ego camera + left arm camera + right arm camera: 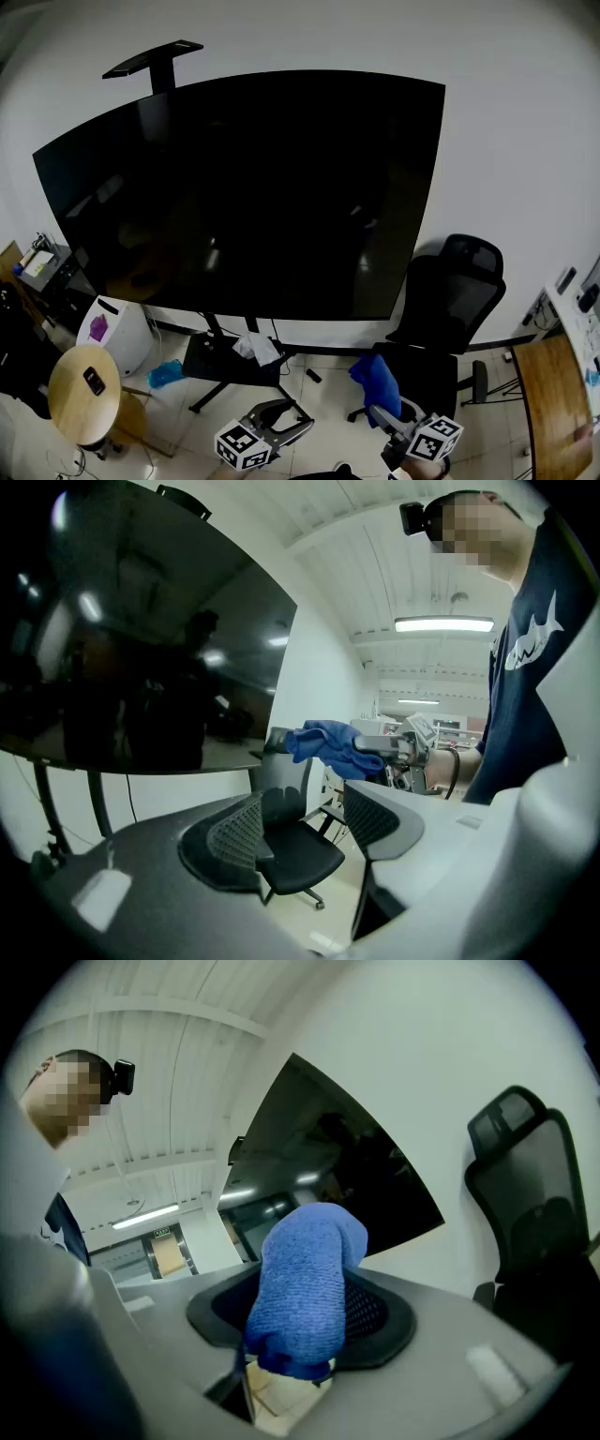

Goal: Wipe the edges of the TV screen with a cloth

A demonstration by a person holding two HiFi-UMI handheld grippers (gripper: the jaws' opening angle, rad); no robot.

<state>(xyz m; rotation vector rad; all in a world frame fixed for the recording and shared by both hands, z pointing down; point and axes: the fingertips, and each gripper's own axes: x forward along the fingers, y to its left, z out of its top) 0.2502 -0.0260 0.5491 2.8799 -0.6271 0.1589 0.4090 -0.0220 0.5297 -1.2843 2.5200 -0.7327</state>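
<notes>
Cloth of soft blue terry [309, 1260], likely light and limp, sits bunched in the right gripper's [300, 1326] clamped fingers, a sound hold; the left gripper's [305, 832] fingers stand apart, empty.

We wear navy tee [542, 592], short sleeve, white shark print [527, 641] on chest. Black camera [413, 517] strapped on our head. Our left gripper [284, 419]: pale grey moulded shell, dark rounded pads [234, 841] with fine mesh texture, small pale rectangle [103, 899] on shell, cube [244, 446] of black-and-white square markers at rear. Our right gripper [382, 409]: same grey shell, same dark mesh pads, own marker cube [435, 438]. Thin black loop [457, 769] by our right wrist.
</notes>
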